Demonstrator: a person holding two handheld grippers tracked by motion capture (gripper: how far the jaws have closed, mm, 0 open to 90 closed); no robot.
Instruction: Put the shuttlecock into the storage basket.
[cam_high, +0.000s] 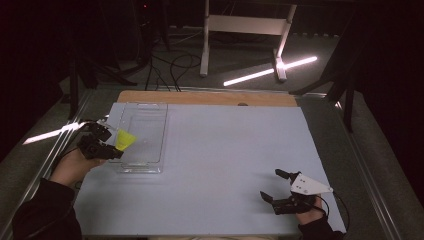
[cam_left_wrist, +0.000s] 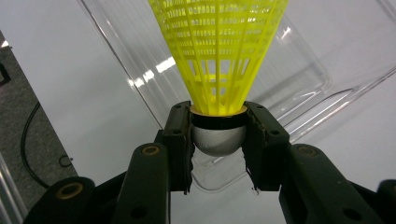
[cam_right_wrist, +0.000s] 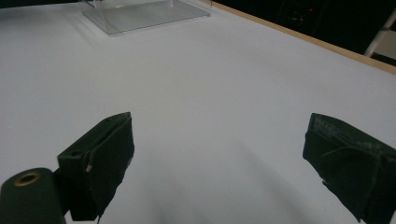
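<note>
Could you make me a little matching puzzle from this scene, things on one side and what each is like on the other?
Things:
1. shuttlecock
2. tray
3. right tool
4. left tool

Descriptions:
A. clear plastic, on the table's left side
B. jaws apart, nothing between them
C. yellow mesh skirt, grey rounded base
D. clamped on something

Pairs: 1-C, 2-A, 3-B, 4-D

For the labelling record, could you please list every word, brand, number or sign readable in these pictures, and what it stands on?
None: no readable text on the yellow shuttlecock, the clear plastic tray, the left gripper, the right gripper or the table.
</note>
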